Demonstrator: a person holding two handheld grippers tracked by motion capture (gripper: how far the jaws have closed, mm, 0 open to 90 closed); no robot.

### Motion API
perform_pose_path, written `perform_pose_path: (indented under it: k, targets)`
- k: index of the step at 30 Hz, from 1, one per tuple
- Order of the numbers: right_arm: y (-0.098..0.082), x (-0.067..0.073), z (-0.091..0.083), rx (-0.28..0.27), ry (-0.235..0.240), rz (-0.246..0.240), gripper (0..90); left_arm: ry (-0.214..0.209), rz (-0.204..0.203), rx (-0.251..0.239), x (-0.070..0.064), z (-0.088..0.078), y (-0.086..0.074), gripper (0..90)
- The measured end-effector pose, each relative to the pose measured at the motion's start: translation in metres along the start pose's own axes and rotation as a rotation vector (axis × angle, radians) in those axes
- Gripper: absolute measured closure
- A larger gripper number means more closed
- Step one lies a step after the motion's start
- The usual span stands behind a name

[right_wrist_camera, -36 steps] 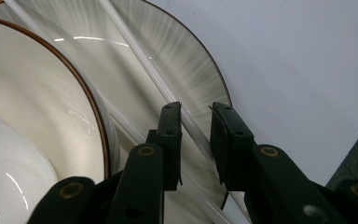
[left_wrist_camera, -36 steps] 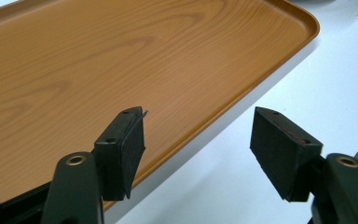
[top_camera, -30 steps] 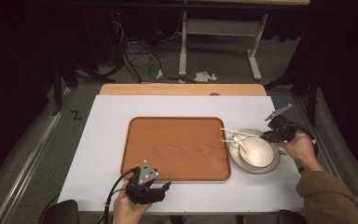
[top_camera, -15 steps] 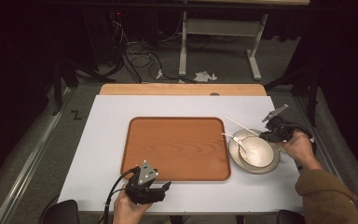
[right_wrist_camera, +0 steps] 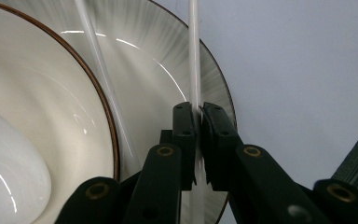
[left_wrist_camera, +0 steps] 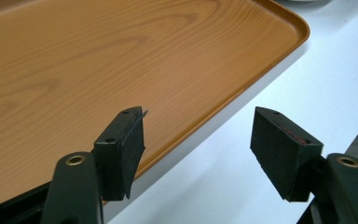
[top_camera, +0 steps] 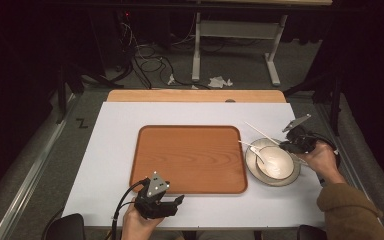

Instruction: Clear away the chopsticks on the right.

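Note:
A white chopstick (right_wrist_camera: 194, 56) runs between my right gripper's (right_wrist_camera: 197, 116) jaws, which have just been closing and now pinch it over the plate's (right_wrist_camera: 168, 56) rim. A second chopstick (right_wrist_camera: 98, 60) lies across the plate beside the cream bowl (right_wrist_camera: 37, 102), which holds a white spoon (right_wrist_camera: 4, 177). In the high view the right gripper (top_camera: 284, 146) sits at the plate's (top_camera: 290, 179) far right, and the held chopstick (top_camera: 262, 132) points away to the left. My left gripper (top_camera: 179, 200) rests at the table's front, open and holding nothing (left_wrist_camera: 198, 144), at the wooden tray's (left_wrist_camera: 121, 56) near edge.
The wooden tray (top_camera: 190, 157) lies bare in the middle of the white tabletop (top_camera: 110, 150). A wooden board (top_camera: 195, 95) borders the table's far edge. Cables and a stand's legs (top_camera: 200, 55) are on the floor beyond.
The far end of the chopstick at the right gripper has swung away from the plate toward the table's far side. Both hands stay in place.

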State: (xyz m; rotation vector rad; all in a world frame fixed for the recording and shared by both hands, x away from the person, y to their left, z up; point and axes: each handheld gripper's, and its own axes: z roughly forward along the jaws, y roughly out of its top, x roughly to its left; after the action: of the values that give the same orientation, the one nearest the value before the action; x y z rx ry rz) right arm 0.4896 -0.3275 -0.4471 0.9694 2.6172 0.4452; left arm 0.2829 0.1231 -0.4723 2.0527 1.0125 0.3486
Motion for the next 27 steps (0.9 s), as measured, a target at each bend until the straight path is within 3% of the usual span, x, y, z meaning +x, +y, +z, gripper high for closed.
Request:
perform_pose_path:
  k: [6, 13, 14, 20, 27]
  targets:
    - [0.000, 0.002, -0.015, -0.036, -0.023, 0.014, 85.6, -0.022, -0.014, -0.005, 0.002, 0.001, 0.002, 35.0]
    - [-0.004, 0.009, -0.038, -0.092, -0.036, 0.038, 85.6, -0.047, 0.008, -0.001, 0.002, 0.006, 0.006, 35.0]
    - [-0.006, 0.013, -0.047, -0.124, -0.038, 0.056, 85.6, -0.057, 0.012, -0.002, 0.002, 0.008, 0.008, 35.0]
    - [-0.014, 0.033, -0.077, -0.201, -0.052, 0.096, 85.5, -0.087, 0.016, -0.004, 0.006, 0.015, 0.015, 35.1]
    - [-0.017, 0.071, -0.095, -0.222, -0.042, 0.097, 85.4, -0.125, 0.039, 0.000, 0.006, 0.024, 0.024, 35.2]
